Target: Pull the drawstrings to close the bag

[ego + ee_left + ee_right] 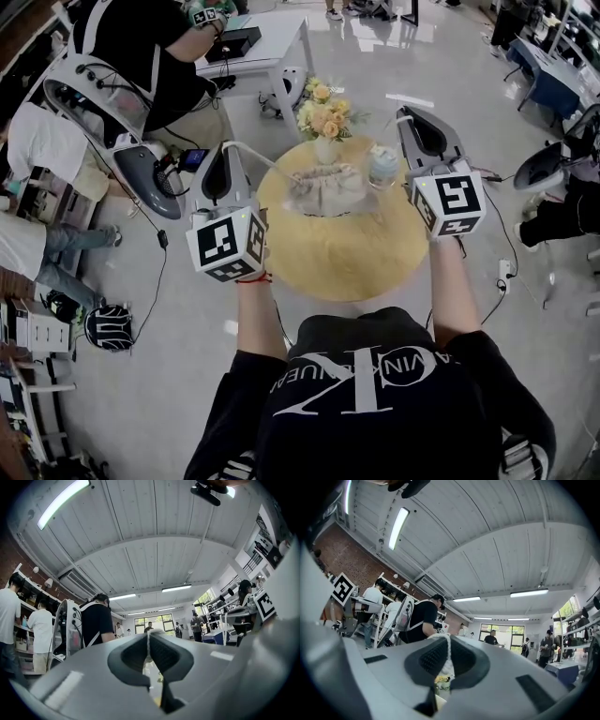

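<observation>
A beige drawstring bag point(328, 189) sits gathered at the far middle of the round yellow table point(342, 258). My left gripper point(228, 148) is raised to the bag's left and shut on a thin white drawstring point(264, 159) that runs taut down to the bag. In the left gripper view the drawstring point(148, 644) shows pinched between the closed jaws of that gripper point(148, 637). My right gripper point(405, 114) is raised to the bag's right. In the right gripper view a white cord point(446, 653) is clamped between the closed jaws of the right gripper point(446, 641). Both grippers point slightly upward.
A vase of yellow and white flowers point(324, 117) stands just behind the bag, with a lidded cup point(382, 167) to the bag's right. A person in black point(150, 47) works by white equipment point(103, 103) at the left. Cables lie on the floor.
</observation>
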